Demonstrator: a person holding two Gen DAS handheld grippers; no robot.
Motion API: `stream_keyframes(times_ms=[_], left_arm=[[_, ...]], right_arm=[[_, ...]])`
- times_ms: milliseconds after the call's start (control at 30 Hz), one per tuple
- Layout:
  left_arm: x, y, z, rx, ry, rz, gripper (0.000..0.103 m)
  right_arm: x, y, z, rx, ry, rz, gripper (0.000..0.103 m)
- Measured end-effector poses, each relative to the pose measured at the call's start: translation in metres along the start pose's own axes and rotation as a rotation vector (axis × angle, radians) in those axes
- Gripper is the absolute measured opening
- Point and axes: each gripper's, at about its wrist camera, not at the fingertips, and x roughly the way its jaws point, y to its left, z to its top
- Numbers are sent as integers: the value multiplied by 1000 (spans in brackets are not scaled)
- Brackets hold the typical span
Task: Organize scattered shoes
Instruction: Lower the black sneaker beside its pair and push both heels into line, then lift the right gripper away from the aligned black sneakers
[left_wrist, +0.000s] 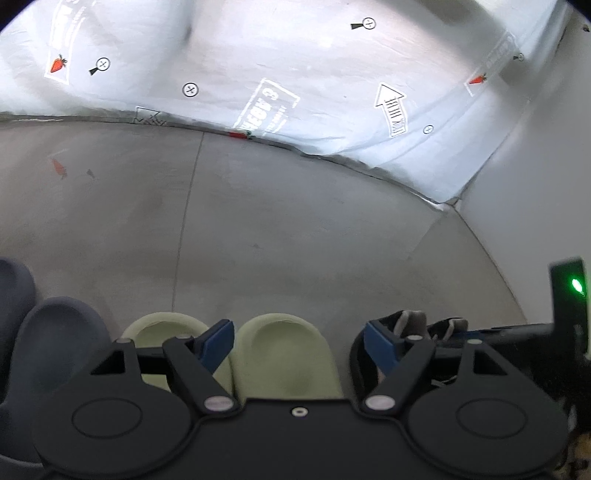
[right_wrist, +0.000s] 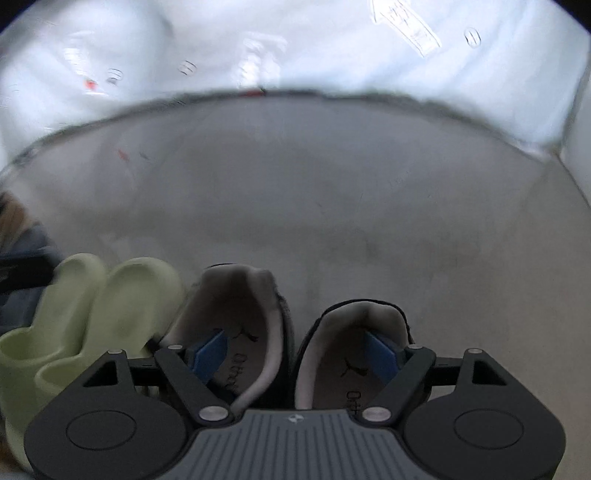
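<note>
Shoes stand in a row on the grey floor, heels toward me. In the left wrist view my left gripper (left_wrist: 299, 343) hangs open over one pale green slipper (left_wrist: 284, 354), its blue pads clear of the slipper's sides. The second green slipper (left_wrist: 162, 330) sits just left, then a dark grey pair (left_wrist: 55, 336). Two black sneakers (left_wrist: 410, 321) stand to the right. In the right wrist view my right gripper (right_wrist: 295, 354) is open and straddles them, one finger over the left sneaker (right_wrist: 236, 310), the other over the right sneaker (right_wrist: 369, 321). Whether the pads touch them is unclear.
Grey concrete floor (left_wrist: 295, 221) stretches ahead to a white printed plastic sheet (left_wrist: 295, 55) along the far edge. A plain white wall (left_wrist: 546, 166) closes the right side. A black housing with a green light (left_wrist: 570, 291) shows at the right edge of the left wrist view.
</note>
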Motion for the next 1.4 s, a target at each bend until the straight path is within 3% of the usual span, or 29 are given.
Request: stream_keyframes(times_ms=[167,233,367,533,633,733,833,900,1000,1200,1400], left_arm=[[-4,9,0,-18,-4,42,78],[-5,13,1,-29,-9,58,78],[-8,17,3,-47,-24,66,78],[-15,12,7,-23,-64,47,78],[-22,8,6,-6,-84,25,78],[-24,7,5,-3,-90,14,78],[-29,4,3,9,-101,4,78],[-34,-1,-1,25,-117,-9,78],[-40,-4,-6,38,-132,-15,78],[-51,-10,-19,32,-145,2,78],[-60,-9,-32,-15,-167,40,79]], right_arm=[[25,0,18,151,42,-37,86],[31,10,18,160,26,-90,91],[31,14,9,184,-44,-106,94],[23,15,-8,152,-182,-98,88],[7,15,-36,102,-373,-97,86],[-11,12,-45,137,-474,-93,86],[-47,3,-50,210,-666,-98,86],[-65,-3,-51,247,-748,-114,86],[-91,-6,-54,264,-881,-211,86],[-121,-12,-57,193,-1017,-327,86],[-132,-30,-48,214,-1026,-298,86]])
